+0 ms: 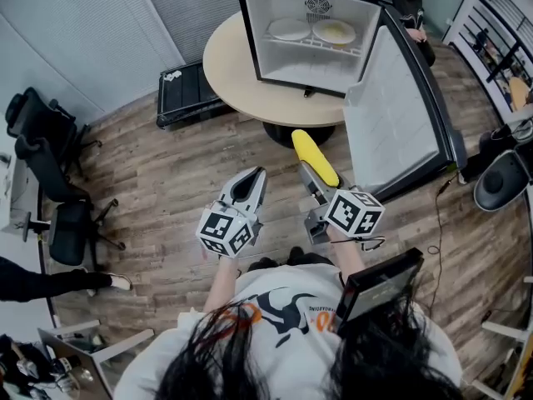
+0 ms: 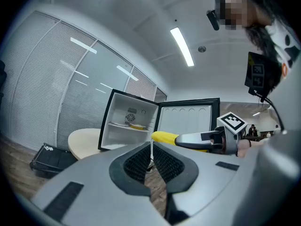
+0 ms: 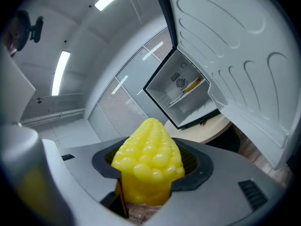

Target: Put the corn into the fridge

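A yellow corn cob [image 1: 315, 157] sticks out forward from my right gripper [image 1: 314, 182], which is shut on it; it fills the jaws as corn [image 3: 149, 161] in the right gripper view. The small fridge [image 1: 310, 36] stands open on a round table [image 1: 241, 77], its door [image 1: 391, 115] swung to the right. Two plates [image 1: 312, 30] lie on its upper shelf. My left gripper [image 1: 247, 185] is beside the right one, jaws shut with nothing between them. In the left gripper view the corn [image 2: 164, 137] and fridge [image 2: 129, 121] lie ahead.
A black box [image 1: 187, 94] sits on the wooden floor left of the table. Office chairs [image 1: 50, 173] stand at far left. A person [image 1: 408, 7] stands behind the fridge door. A round black object [image 1: 502, 180] lies at right.
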`<action>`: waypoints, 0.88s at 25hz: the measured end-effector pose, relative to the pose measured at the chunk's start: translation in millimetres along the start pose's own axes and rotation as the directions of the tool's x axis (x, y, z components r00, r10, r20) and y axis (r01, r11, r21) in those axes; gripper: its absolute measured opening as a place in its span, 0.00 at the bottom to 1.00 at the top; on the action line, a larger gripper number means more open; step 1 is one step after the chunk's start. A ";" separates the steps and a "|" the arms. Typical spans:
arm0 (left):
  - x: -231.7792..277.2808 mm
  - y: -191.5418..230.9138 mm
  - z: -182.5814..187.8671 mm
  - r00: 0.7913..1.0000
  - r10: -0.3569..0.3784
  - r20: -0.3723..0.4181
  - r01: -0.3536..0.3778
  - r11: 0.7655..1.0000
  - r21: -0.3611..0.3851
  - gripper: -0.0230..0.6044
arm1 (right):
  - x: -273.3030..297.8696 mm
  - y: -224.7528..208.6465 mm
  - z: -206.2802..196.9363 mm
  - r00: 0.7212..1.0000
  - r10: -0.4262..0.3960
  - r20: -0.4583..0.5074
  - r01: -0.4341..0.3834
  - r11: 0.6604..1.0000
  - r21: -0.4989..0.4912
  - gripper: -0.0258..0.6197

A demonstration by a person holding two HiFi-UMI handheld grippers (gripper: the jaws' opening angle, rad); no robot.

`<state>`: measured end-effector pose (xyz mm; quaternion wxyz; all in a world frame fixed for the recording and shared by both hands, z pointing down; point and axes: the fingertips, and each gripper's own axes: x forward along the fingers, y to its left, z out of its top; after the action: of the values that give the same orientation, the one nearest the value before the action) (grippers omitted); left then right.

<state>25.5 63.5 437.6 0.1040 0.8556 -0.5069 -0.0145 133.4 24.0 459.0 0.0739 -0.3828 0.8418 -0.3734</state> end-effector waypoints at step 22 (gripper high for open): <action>34.0 -2.1 -10.2 0.999 0.010 -0.041 -0.010 1.000 0.004 0.06 | 27.8 -23.7 0.1 0.997 0.041 -0.072 -0.040 0.999 0.019 0.44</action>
<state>45.1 36.6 449.8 0.1126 0.8533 -0.5090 0.0044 128.1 -5.7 479.7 0.0542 -0.3511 0.8482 -0.3928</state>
